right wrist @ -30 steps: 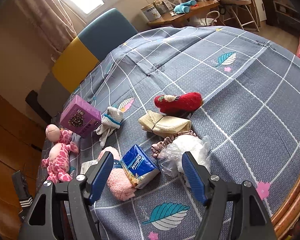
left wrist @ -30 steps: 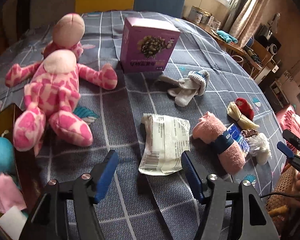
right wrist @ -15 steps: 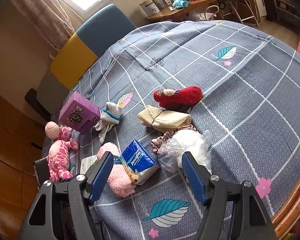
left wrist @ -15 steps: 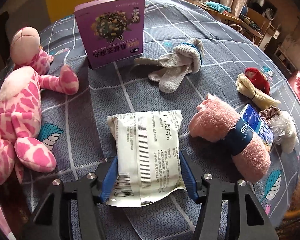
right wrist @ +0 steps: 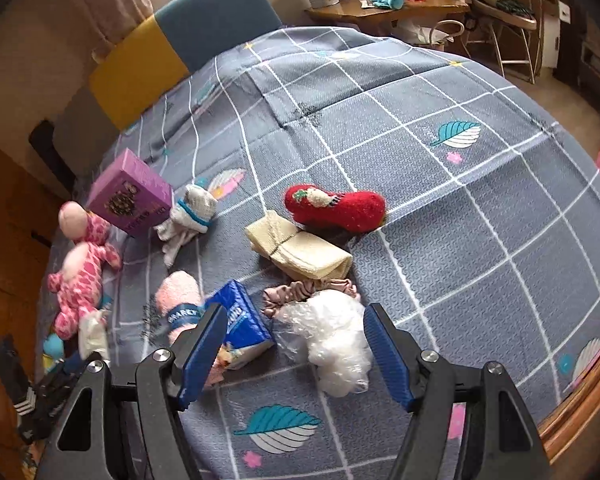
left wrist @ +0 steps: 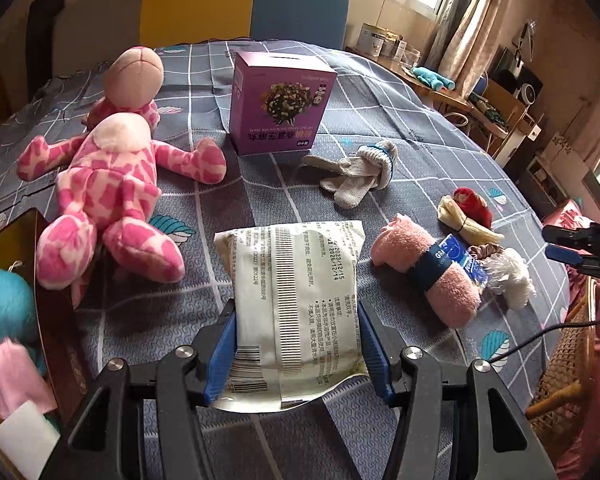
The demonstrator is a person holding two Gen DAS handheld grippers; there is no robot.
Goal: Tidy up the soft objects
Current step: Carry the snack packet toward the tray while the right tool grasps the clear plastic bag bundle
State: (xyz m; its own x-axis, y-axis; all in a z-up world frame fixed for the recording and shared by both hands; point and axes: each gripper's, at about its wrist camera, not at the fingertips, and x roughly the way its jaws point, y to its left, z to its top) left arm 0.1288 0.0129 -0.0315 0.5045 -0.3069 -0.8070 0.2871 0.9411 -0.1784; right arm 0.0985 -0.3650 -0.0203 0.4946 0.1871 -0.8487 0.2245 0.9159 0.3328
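Note:
My left gripper (left wrist: 296, 314) is shut on a white printed packet (left wrist: 296, 272), with both blue pads pressing its sides just above the grey checked tablecloth (left wrist: 204, 280). Beside it lie a pink plush toy (left wrist: 108, 184), a pink rolled towel with a blue band (left wrist: 428, 268) and white gloves (left wrist: 360, 176). My right gripper (right wrist: 296, 312) is open over a white fluffy bag (right wrist: 336, 336) and a blue tissue pack (right wrist: 240, 328), touching neither. A red sock (right wrist: 336, 208), a cream cloth (right wrist: 300, 252) and a scrunchie (right wrist: 304, 292) lie beyond them.
A purple box (left wrist: 280, 104) stands upright behind the packet. At the left edge sits a brown box (left wrist: 40, 280) holding a blue plush (left wrist: 0, 300). A yellow and blue chair (left wrist: 244, 4) stands behind the table. The table's wooden rim (right wrist: 580, 412) runs near right.
My left gripper came down around the white packet, closed on it, and drew back with it in its grip. The right gripper shifted a little and rolled, still open.

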